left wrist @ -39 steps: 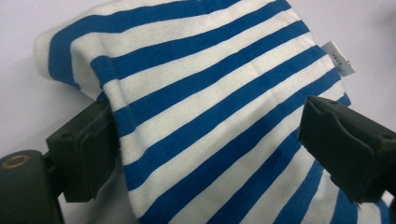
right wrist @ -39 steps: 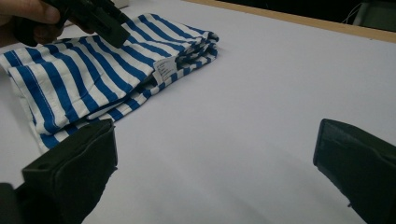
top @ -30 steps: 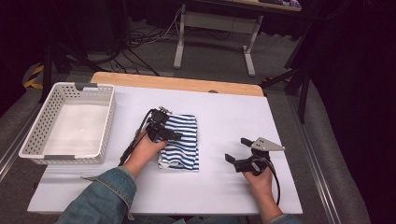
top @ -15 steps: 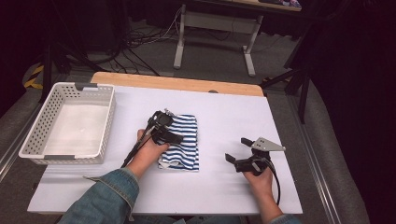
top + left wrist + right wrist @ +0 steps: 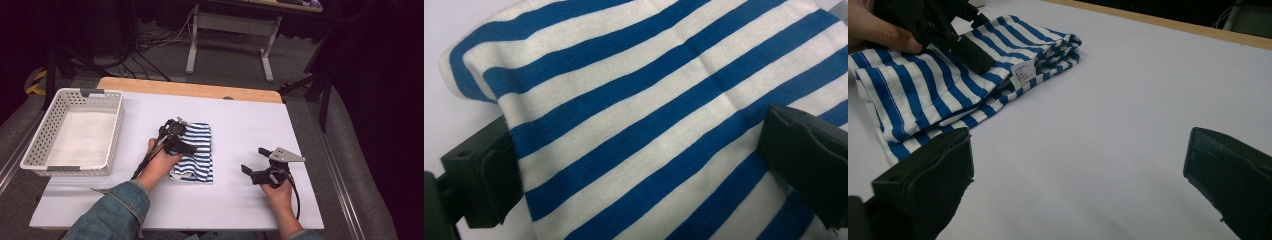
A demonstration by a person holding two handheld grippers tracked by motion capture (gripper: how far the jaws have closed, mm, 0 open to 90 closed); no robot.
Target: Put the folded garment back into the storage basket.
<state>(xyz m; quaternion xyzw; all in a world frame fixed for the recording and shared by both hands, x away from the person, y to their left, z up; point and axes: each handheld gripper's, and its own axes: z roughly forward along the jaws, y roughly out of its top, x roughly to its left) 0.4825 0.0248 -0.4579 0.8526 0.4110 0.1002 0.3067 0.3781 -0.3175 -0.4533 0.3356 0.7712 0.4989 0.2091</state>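
A folded blue-and-white striped cloth point(image 5: 200, 155) lies near the middle of the white table point(image 5: 240, 120). My left gripper point(image 5: 184, 141) is down over the cloth's left half, jaws spread wide. In the left gripper view the striped cloth point(image 5: 649, 110) spans the gap of the left gripper point(image 5: 644, 175) and nothing is pinched. My right gripper point(image 5: 255, 160) rests on the table to the right of the cloth, open and holding nothing. The right gripper view looks across bare table to the cloth point(image 5: 948, 85), its white label point(image 5: 1023, 74) and the left gripper point(image 5: 943, 30) on top; the right gripper point(image 5: 1078, 185) frames this.
A white plastic basket point(image 5: 112, 130) stands at the table's left side, with only a pale liner showing inside. A wooden strip point(image 5: 190, 89) runs along the far edge. Beyond it are cables and desk legs point(image 5: 192, 45) on the floor.
The left gripper has shifted a little over the cloth. The right gripper and the cloth have stayed where they were.
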